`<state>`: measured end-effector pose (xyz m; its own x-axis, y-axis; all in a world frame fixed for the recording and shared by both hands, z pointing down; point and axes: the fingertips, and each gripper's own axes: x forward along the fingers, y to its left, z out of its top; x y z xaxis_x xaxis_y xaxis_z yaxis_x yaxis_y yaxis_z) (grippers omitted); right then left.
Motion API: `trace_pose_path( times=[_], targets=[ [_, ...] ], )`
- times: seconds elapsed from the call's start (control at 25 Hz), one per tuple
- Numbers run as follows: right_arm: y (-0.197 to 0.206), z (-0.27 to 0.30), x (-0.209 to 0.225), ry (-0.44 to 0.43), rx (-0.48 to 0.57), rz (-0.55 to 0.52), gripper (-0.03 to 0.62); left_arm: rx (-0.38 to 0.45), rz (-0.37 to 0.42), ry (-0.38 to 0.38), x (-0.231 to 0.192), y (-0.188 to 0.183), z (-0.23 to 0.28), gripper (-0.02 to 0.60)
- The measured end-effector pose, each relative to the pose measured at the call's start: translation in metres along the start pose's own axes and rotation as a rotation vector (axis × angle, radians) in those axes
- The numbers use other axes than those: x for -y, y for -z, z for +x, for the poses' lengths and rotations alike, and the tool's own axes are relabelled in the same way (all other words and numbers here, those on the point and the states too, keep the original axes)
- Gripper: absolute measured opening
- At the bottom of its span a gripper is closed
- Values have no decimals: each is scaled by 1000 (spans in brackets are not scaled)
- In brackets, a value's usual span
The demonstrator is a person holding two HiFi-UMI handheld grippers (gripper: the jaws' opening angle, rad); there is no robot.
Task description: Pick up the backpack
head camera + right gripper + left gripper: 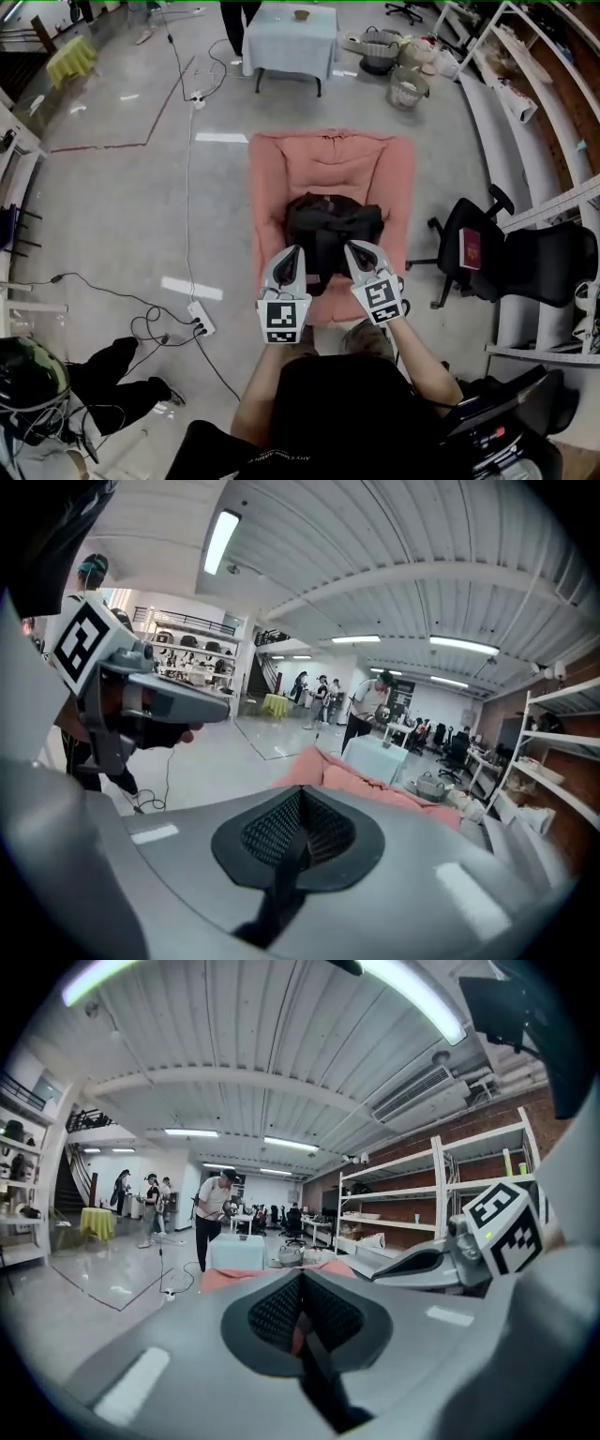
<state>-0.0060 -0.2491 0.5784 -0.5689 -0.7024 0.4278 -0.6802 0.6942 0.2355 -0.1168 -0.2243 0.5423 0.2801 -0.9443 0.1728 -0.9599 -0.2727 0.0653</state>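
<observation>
- Head view, left of the pink cushion [281, 169]: white power strip [201, 319] on the bare floor, cables trailing, well apart from the work.
- Over the cushion's near edge, left side: left gripper [294, 251], held above the near left flank of the backpack [330, 228], no contact to be seen. Shut tight in the left gripper view, pads [277, 1312] together, nothing between them, only a sliver of pink beyond.
- On the middle of the cushion: the black backpack, slumped and rumpled, with a darker band across its top, perhaps a strap or handle; too dark to tell for sure.
- Probably soft and floppy, the cloth yielding under the pads. Weight not to be read from here. Likely to sag and swing if raised by one corner. Neither fragile nor slippery, by the look of it.
- Best hold, as a judgement: the top handle or a shoulder strap, thin enough to sit between the jaws. Failing that, a pinch of cloth at each flank, both sides raised together. Needs the jaws opened first.
- Over the cushion's near edge, right side: right gripper [352, 247], mirroring the left, above the backpack's right flank. Closed on nothing in the right gripper view, pads [272, 832] meeting.
- Right of the cushion: black office chair [487, 253], a flat red thing [471, 249] on its seat, near but apart.
</observation>
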Motion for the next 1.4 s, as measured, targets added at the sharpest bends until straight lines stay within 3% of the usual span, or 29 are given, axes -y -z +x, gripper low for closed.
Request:
trace_pose_path(
  times=[0.28, 0.4, 0.52, 0.64, 0.8, 0.88, 0.96, 1.08, 1.24, 1.4],
  targets=[
    [76, 60, -6, -51, -166, 70, 21, -54, 22, 1, -14, 20, 6, 2],
    [99, 77, -8, -82, -223, 101, 127, -67, 23, -35, -25, 23, 5, 2],
    [124, 89, -9, -97, -281, 134, 166, -87, 4, -56, -32, 32, 5, 2],
    [135, 103, -13, -181, -300, 218, 133, -88, -20, -56, -38, 34, 14, 2],
    [126, 98, -33, -496, -240, 436, 136, -96, -44, 6, -36, 44, 25, 2],
    [128, 94, -41, -600, -244, 474, 124, -101, -52, 28, -34, 48, 27, 2],
    [136, 105, -45, -563, -280, 438, 162, -97, -56, 40, -35, 46, 30, 2],
    [134, 128, -57, -531, -284, 470, 113, -86, -45, 95, -33, 40, 34, 2],
    [100, 112, -79, -748, -197, 571, 55, -135, -32, 229, -22, 58, 36, 2],
    [79, 83, -61, -790, -93, 614, 55, -197, -248, 381, -8, 90, 35, 16]
  ],
)
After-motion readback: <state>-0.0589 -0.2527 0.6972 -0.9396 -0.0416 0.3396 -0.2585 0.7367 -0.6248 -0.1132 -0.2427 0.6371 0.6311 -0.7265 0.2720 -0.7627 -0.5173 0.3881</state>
